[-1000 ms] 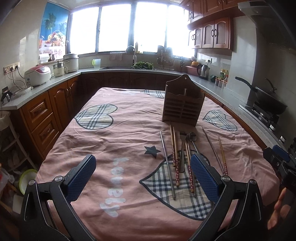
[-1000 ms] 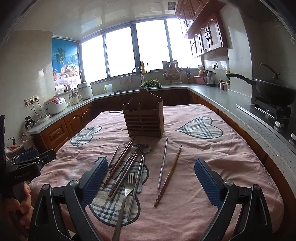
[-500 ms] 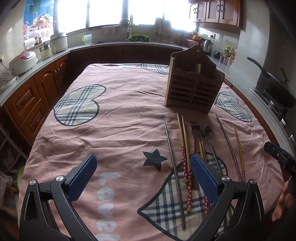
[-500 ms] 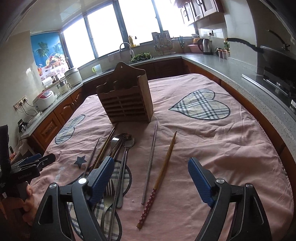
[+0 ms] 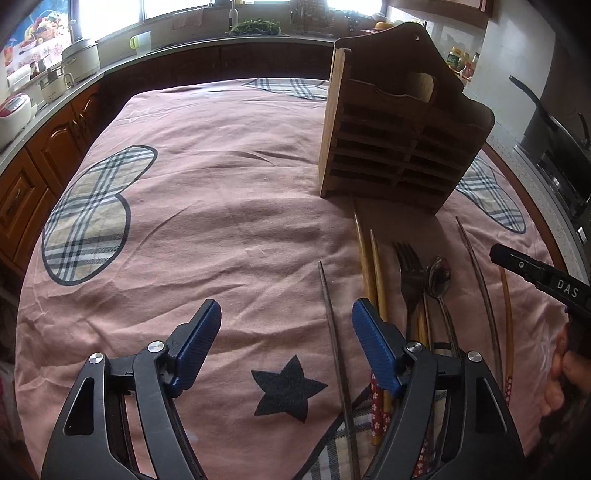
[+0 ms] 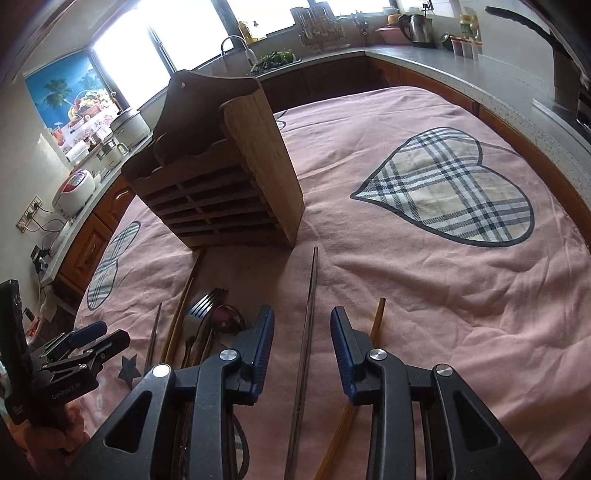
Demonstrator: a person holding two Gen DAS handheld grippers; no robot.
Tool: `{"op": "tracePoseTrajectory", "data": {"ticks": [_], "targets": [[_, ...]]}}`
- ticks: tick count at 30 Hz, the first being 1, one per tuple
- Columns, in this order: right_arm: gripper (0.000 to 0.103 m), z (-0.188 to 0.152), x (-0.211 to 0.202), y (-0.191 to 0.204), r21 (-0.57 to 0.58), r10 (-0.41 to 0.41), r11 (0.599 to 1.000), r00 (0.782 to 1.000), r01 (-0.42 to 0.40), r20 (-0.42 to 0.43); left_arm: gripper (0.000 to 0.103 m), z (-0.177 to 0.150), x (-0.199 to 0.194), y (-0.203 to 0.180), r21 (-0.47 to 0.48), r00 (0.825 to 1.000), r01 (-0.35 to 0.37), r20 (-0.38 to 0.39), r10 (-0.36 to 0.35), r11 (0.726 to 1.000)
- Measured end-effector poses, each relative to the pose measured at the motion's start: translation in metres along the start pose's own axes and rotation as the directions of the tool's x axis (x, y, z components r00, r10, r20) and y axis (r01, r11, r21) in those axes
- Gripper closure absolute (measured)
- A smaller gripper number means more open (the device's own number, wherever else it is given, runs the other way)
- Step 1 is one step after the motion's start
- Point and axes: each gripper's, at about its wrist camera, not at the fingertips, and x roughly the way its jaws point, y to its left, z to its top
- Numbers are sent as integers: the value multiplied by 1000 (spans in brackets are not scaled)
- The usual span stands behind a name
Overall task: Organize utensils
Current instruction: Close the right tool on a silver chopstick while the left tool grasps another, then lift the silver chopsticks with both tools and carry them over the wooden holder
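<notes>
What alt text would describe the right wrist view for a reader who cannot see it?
The right gripper is closing around a metal chopstick lying on a pink tablecloth, pads not yet touching it. A wooden utensil holder stands beyond; a fork and spoon lie left.

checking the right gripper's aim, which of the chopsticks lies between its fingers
The metal chopstick right of the holder's corner; the closing right gripper straddles it untouched, while the wooden chopstick lies outside its right finger.

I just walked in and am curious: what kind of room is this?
A home kitchen, it seems. A sink tap stands under the windows, an electric kettle sits on the counter, and a rice cooker stands near the wall sockets.
</notes>
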Motion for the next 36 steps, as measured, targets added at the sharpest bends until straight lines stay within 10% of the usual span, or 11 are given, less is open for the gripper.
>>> {"op": "tracePoseTrajectory", "data": {"ticks": [18, 25, 36], "targets": [[77, 34, 57, 6, -62, -49, 997, 995, 43, -92, 53, 24, 45, -13, 74, 996, 6, -93, 1, 997], [98, 37, 61, 9, -78, -74, 995, 994, 67, -86, 96, 29, 47, -18, 96, 997, 16, -77, -8, 995], [99, 45, -3, 21, -61, 51, 997, 999, -51, 12, 98, 37, -13, 11, 11, 992, 124, 12, -124, 992]]}}
